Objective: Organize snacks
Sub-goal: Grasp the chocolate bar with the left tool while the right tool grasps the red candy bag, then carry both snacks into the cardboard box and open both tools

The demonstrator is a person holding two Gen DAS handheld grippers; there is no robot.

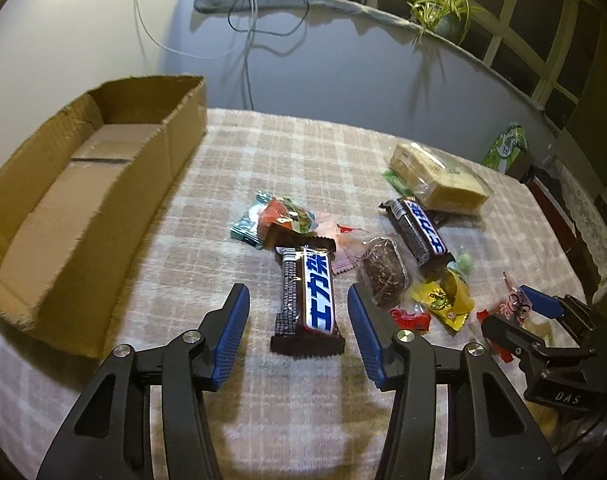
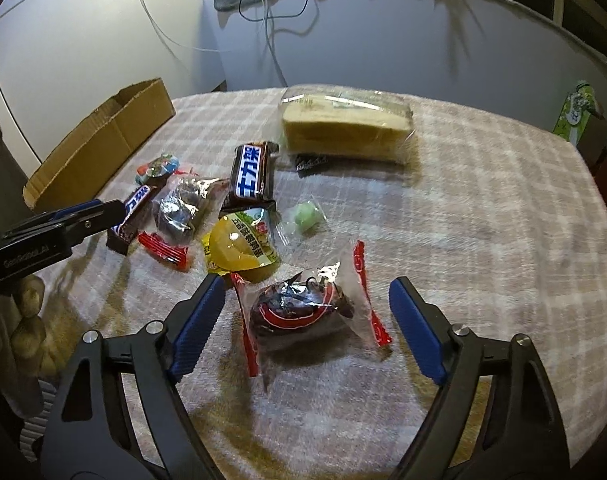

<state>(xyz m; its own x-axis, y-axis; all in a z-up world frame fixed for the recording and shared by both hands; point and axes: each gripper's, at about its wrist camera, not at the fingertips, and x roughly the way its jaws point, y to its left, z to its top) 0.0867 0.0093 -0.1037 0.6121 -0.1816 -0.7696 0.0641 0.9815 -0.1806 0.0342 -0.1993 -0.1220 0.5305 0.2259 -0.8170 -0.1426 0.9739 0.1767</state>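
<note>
My left gripper [image 1: 298,300] is open, its blue pads either side of a brown chocolate bar [image 1: 309,300] with blue-white lettering lying on the checked tablecloth [image 1: 263,152]. My right gripper [image 2: 306,290] is open around a dark snack in a clear wrapper with red edges [image 2: 303,308]. An open cardboard box [image 1: 83,184] stands at the left, empty; it also shows in the right wrist view [image 2: 103,140]. A second chocolate bar [image 2: 252,174], a yellow jelly cup [image 2: 239,250], a wrapped cake [image 2: 343,128] and a green candy [image 2: 306,218] lie nearby.
More small wrapped snacks [image 1: 275,218] lie by the near bar, and a dark wrapped snack [image 1: 383,272] sits right of it. A green carton [image 1: 507,146] stands beyond the table's far right edge. A wall with hanging cables [image 1: 247,40] is behind the table.
</note>
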